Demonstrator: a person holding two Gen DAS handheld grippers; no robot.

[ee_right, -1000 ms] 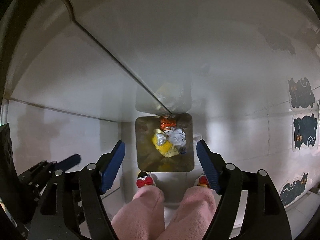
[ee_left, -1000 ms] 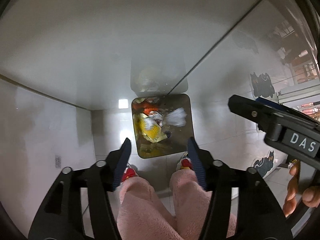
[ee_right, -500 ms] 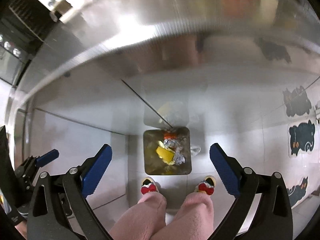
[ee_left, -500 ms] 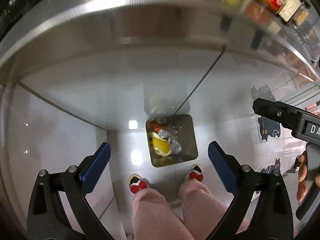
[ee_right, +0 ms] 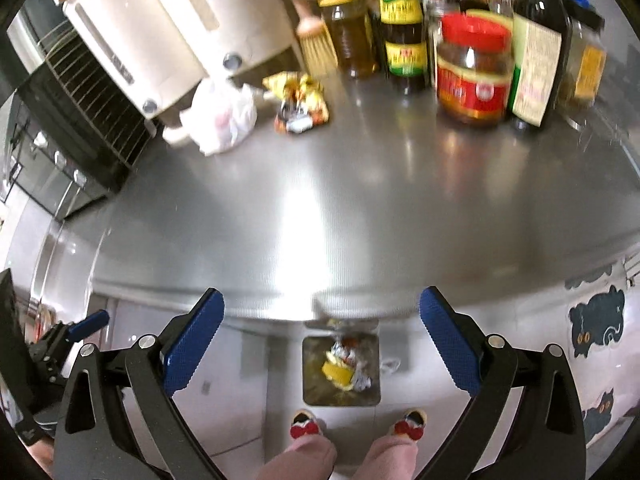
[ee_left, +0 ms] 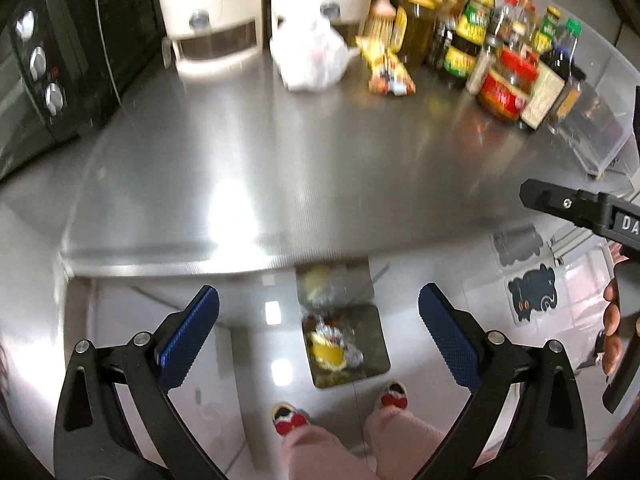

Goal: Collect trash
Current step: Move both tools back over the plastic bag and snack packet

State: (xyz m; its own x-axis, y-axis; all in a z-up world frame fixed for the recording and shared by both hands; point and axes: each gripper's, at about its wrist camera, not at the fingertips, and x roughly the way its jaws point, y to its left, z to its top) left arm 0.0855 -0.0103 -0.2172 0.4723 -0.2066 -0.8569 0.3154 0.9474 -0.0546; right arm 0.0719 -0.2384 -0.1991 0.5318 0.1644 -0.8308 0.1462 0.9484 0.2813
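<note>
A crumpled white plastic bag (ee_left: 310,62) and a yellow snack wrapper (ee_left: 388,70) lie at the back of the steel counter (ee_left: 320,168). They also show in the right wrist view, the bag (ee_right: 222,118) left of the wrapper (ee_right: 300,104). A square bin (ee_left: 346,346) on the floor below the counter edge holds yellow and foil trash; it also shows in the right wrist view (ee_right: 340,368). My left gripper (ee_left: 318,332) is open and empty above the counter's front edge. My right gripper (ee_right: 320,340) is open and empty too.
A black oven (ee_left: 48,60) stands at the left, cream appliances (ee_left: 216,12) behind the bag. Several sauce bottles and jars (ee_left: 504,48) crowd the back right, beside a clear box (ee_left: 600,120). My feet (ee_left: 340,408) stand by the bin.
Both grippers rose from over the floor bin to above the counter, bringing the countertop into view. The left jaws opened wide; the right ones widened slightly.
</note>
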